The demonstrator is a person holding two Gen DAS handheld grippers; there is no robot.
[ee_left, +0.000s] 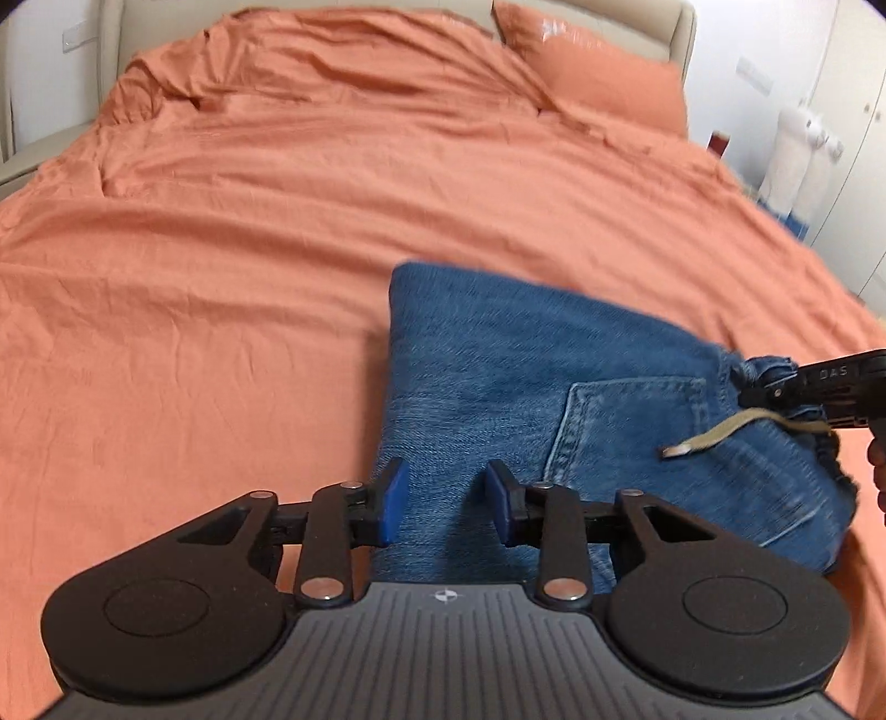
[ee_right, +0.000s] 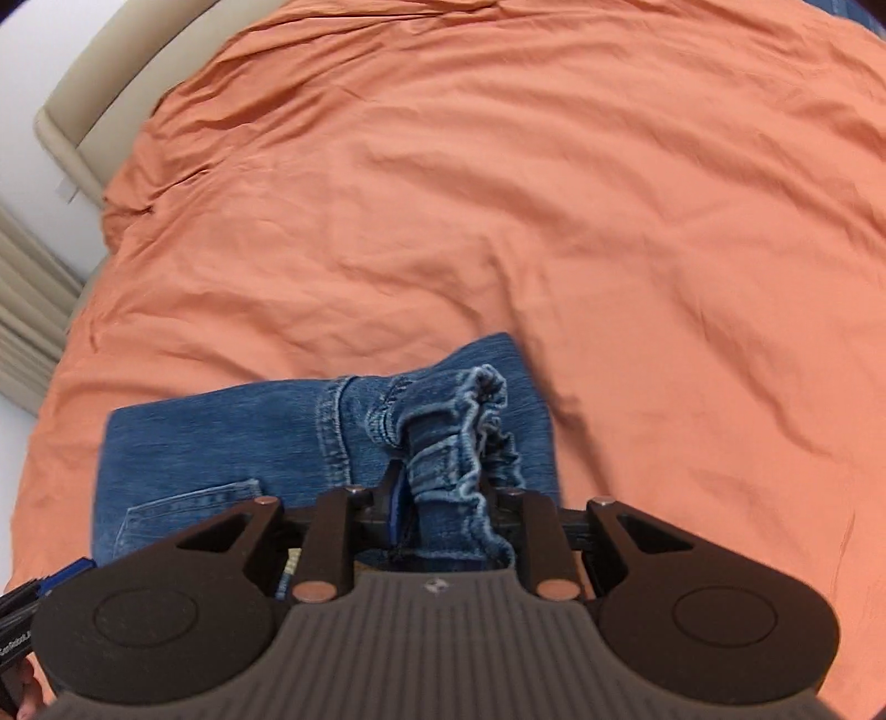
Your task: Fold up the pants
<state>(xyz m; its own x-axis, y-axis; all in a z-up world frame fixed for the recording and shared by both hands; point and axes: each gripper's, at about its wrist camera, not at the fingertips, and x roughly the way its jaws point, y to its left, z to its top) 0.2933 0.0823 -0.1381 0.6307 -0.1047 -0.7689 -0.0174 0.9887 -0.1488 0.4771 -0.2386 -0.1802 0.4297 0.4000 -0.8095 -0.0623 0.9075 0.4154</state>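
A bed [ee_left: 277, 249] covered by a wrinkled orange sheet [ee_right: 498, 194] fills both views, with an orange pillow [ee_left: 603, 72] against the beige headboard [ee_left: 678, 33] at its far end. On the near part of the bed lie the jeans [ee_left: 498, 360], folded into a thick blue block with a back pocket [ee_left: 620, 432] facing up and a pale drawstring [ee_left: 714, 435] trailing across the denim. The left gripper [ee_left: 446, 501] hovers just above the near edge of the jeans, its blue-padded fingers [ee_left: 394, 498] spread apart with nothing between them. The right gripper [ee_right: 443, 498] sits at the waistband end of the jeans, its fingers pressed in on the bunched elastic waistband [ee_right: 459, 443], which stands up gathered between them while the rest of the jeans rests on the sheet
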